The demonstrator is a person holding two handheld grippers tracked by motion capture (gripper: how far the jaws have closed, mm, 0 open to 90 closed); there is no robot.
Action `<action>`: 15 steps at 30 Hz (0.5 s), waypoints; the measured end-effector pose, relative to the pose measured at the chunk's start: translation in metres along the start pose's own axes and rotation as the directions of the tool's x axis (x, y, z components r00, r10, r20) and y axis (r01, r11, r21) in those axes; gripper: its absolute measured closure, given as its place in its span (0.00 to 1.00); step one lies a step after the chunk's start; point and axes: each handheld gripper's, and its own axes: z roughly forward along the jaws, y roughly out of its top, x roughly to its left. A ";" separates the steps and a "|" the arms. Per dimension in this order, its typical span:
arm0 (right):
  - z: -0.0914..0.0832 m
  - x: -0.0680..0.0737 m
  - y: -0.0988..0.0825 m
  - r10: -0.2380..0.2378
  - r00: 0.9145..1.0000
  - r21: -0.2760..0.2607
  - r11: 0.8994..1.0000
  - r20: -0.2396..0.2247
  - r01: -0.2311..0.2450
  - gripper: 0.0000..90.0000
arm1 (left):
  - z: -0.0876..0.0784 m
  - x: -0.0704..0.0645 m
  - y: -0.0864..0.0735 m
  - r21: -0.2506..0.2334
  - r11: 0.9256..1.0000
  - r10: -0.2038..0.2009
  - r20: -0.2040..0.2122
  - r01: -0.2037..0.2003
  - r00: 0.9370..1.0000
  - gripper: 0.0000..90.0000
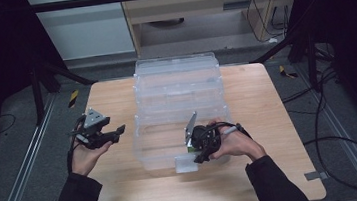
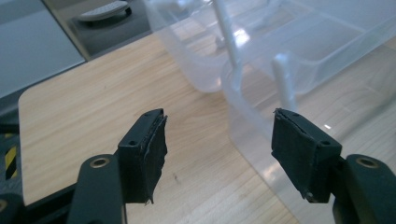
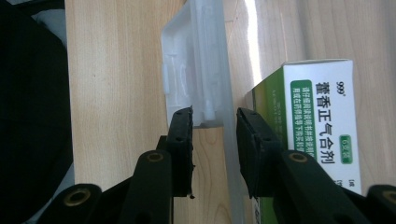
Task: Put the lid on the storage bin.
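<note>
A clear plastic storage box (image 1: pixel 162 132) stands in the middle of the wooden table, with a second clear box (image 1: pixel 178 80) right behind it. My right gripper (image 1: pixel 198 157) is at the near box's front wall, its jaws closed on the translucent latch flap (image 3: pixel 198 70) and the rim beside it (image 3: pixel 215 122). A green and white medicine carton (image 3: pixel 322 116) lies inside that box, just past the wall. My left gripper (image 1: pixel 118 133) is held above the table left of the box; its jaws stand wide open with nothing between them (image 2: pixel 219 140).
The wooden table (image 1: pixel 269 121) has bare surface to the left, right and front of the boxes. Black frame bars stand at both back corners, and cables lie on the floor to the right.
</note>
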 end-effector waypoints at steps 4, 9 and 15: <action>0.000 0.000 0.000 -0.002 1.000 0.001 1.000 -0.001 0.002 0.75 | 0.000 -0.002 0.015 -0.005 0.999 0.037 0.015 -0.037 0.999 0.38; 0.000 0.000 0.000 -0.002 1.000 -0.001 1.000 0.003 0.002 0.75 | 0.000 -0.005 0.035 -0.014 0.997 0.076 0.024 -0.075 0.997 0.38; 0.000 0.000 -0.001 -0.013 1.000 -0.006 1.000 0.006 0.013 0.75 | 0.001 -0.010 0.054 -0.041 0.995 0.098 0.046 -0.096 0.994 0.38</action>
